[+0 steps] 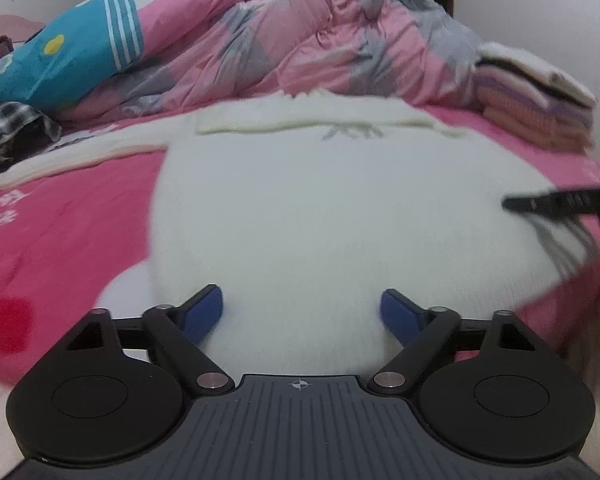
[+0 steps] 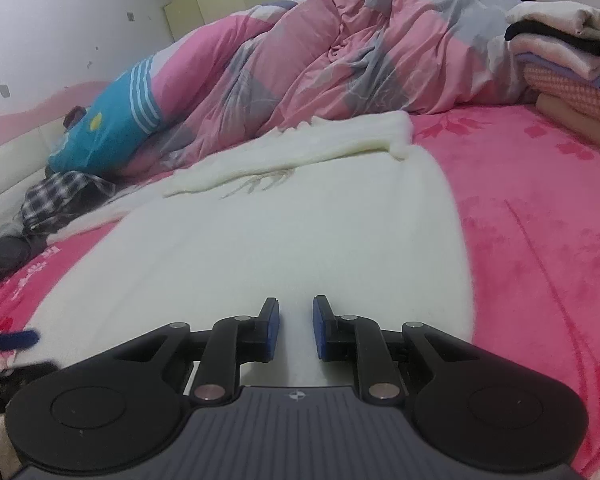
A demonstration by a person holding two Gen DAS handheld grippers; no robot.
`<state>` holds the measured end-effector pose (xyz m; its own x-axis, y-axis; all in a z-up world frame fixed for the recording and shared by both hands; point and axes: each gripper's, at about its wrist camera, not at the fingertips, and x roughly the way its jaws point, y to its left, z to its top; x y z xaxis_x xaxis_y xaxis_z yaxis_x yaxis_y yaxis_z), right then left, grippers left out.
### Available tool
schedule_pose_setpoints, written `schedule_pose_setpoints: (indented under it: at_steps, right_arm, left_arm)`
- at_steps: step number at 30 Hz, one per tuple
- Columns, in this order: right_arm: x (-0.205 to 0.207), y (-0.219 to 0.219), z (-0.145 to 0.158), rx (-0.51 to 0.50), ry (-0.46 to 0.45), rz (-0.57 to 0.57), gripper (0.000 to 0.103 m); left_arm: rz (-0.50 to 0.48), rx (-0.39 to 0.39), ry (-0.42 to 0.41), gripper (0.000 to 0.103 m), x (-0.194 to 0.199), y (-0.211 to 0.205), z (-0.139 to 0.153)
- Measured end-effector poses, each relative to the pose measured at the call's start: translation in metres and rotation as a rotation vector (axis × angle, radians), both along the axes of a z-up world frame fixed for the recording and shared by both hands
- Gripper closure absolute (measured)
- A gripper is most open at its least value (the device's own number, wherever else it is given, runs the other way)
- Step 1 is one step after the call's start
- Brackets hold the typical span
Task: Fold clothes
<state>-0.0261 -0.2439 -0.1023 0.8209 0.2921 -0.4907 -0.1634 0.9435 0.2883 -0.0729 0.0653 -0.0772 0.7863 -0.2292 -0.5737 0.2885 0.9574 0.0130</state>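
My white sweater point(image 1: 320, 216) lies flat on the pink bed sheet point(image 2: 540, 240), right in front of me. It looks fluffy and soft. One part at the far end, near the neck, is folded across the top. Behind it sits a big pink and grey quilt point(image 1: 300, 40). A stack of folded clothes point(image 1: 540, 112) waits at the right side of the bed. A checked shirt point(image 2: 56, 196) lies in a heap at the left.

My left hand-held gripper point(image 1: 302, 312) is wide apart, and only the near edge of the sweater shows between its blue pads point(image 1: 204, 312). It holds nothing. My right hand-held gripper point(image 2: 296, 330) is narrow, with a small gap. I see just white cloth past that gap, and I do not think it pinches any.

I think I am in the middle of folding this sweater. Both grippers are at its near end. Next, I guess I must grab the bottom edge with both, one at each side. Then I lift it and lay it toward the neck. The cloth is floppy, so I should pinch well and move both sides together.
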Motion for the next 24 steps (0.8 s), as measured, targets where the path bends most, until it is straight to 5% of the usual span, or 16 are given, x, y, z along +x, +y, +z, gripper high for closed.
schedule_pose_setpoints:
  at_steps: [6,16,24]
  right_arm:
    - [0.0,0.0,-0.004,-0.004,-0.022,0.012,0.084]
    - [-0.002,-0.001,-0.007,-0.003,-0.042,0.019,0.084]
    - [-0.006,0.0,-0.01,-0.01,-0.063,0.019,0.084]
  left_arm:
    - [0.013,-0.076,-0.04,0.022,-0.018,0.019,0.03]
    - [0.038,-0.084,-0.122,0.021,0.069,-0.025,0.04]
    - [0.021,-0.072,0.021,0.021,0.096,-0.049,0.004]
